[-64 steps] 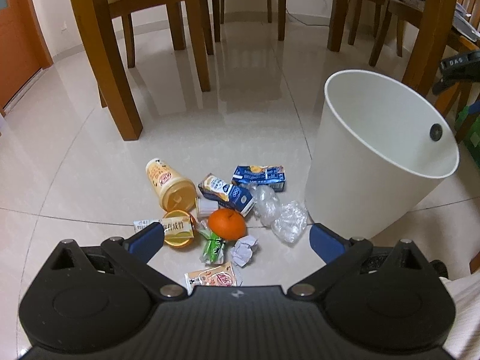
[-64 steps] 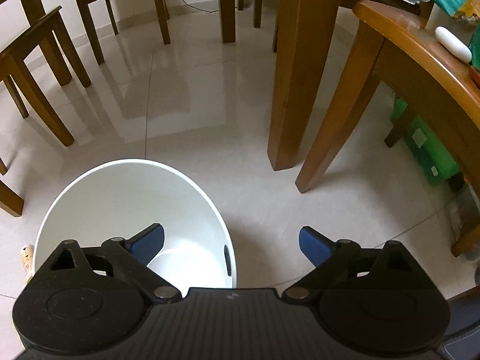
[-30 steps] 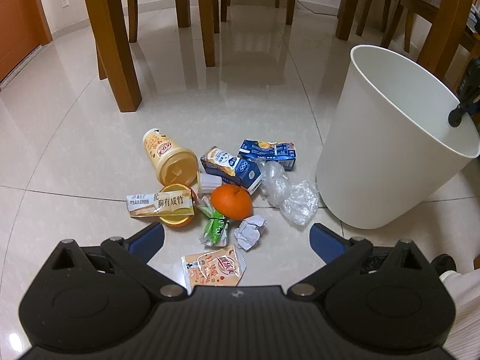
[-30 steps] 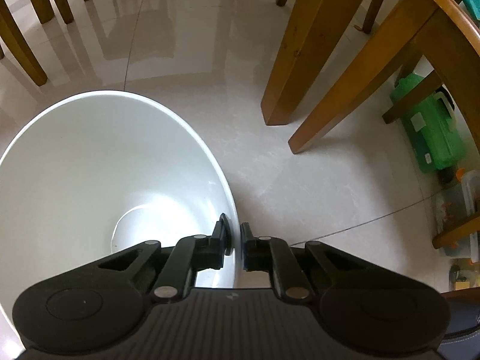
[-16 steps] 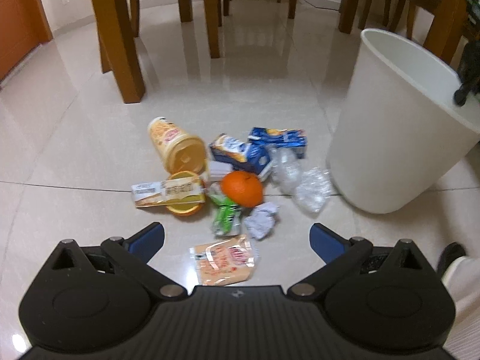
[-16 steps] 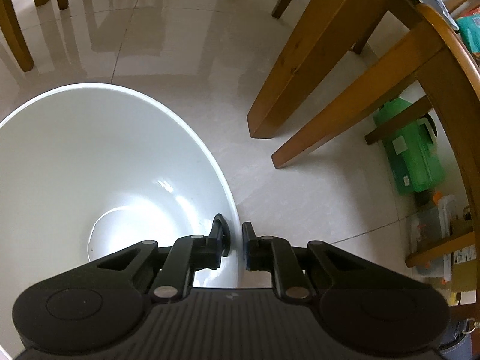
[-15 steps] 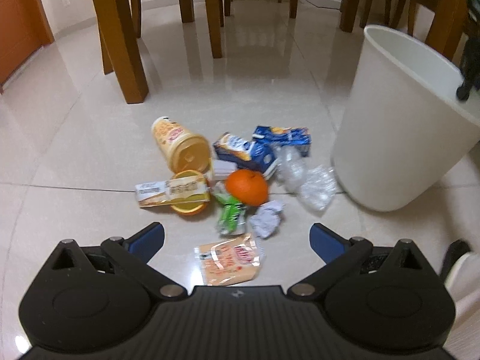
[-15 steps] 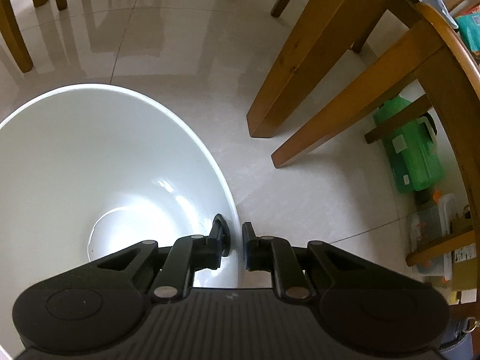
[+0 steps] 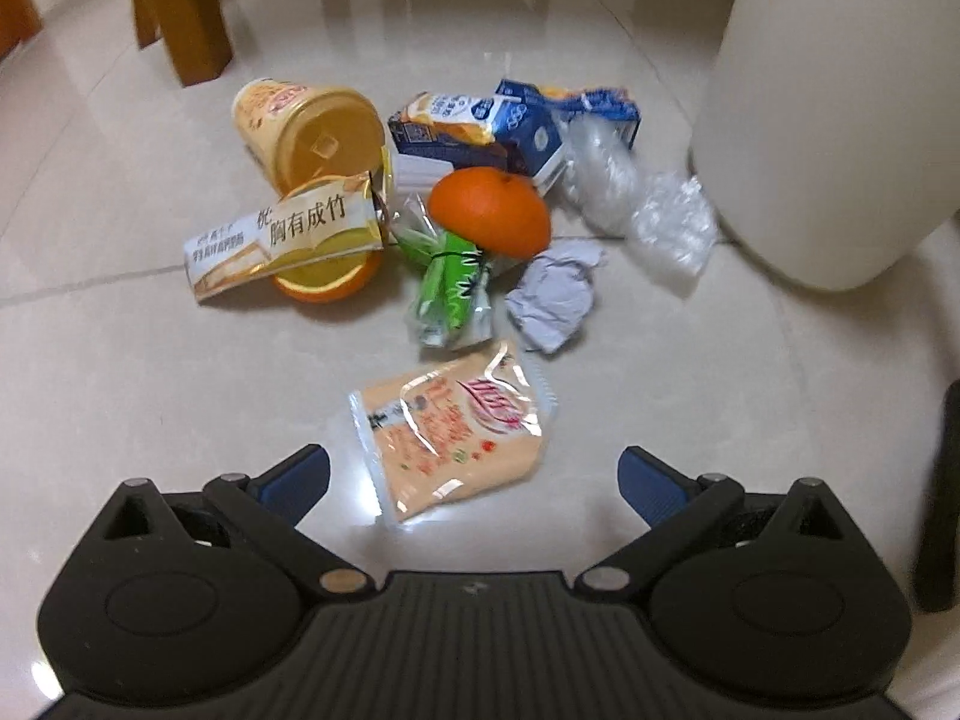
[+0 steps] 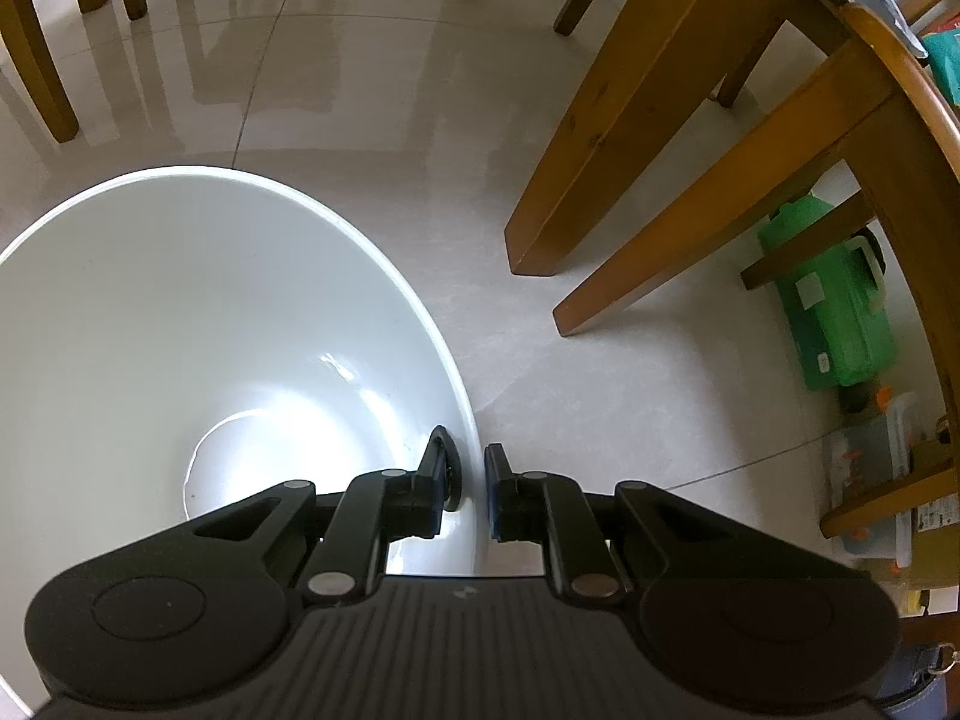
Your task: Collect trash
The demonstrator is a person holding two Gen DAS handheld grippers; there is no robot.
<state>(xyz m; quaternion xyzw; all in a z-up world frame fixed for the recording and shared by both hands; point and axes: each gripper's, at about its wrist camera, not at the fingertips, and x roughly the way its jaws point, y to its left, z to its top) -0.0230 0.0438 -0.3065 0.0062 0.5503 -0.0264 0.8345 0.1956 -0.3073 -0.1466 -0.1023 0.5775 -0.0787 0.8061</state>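
Observation:
A heap of trash lies on the tiled floor in the left wrist view: a peach snack packet (image 9: 459, 429) nearest me, a green wrapper (image 9: 447, 282), a crumpled paper ball (image 9: 555, 300), an orange (image 9: 489, 213), a yellow cup (image 9: 306, 129), a blue carton (image 9: 480, 126) and clear plastic (image 9: 645, 210). My left gripper (image 9: 474, 480) hangs open just above the peach packet. The white bin (image 9: 840, 108) stands at the right. In the right wrist view my right gripper (image 10: 471, 480) is shut on the rim of the white bin (image 10: 240, 312), one finger inside and one outside.
Wooden chair and table legs (image 9: 180, 12) stand behind the trash. In the right wrist view a table leg (image 10: 630, 120) and a green case (image 10: 834, 306) sit to the right of the bin. A white wrapper with black print (image 9: 282, 240) lies over an orange lid.
My left gripper has dropped lower and closer to the heap, so the peach packet now lies just ahead of its open fingers. The right gripper shut on the bin rim and stays there.

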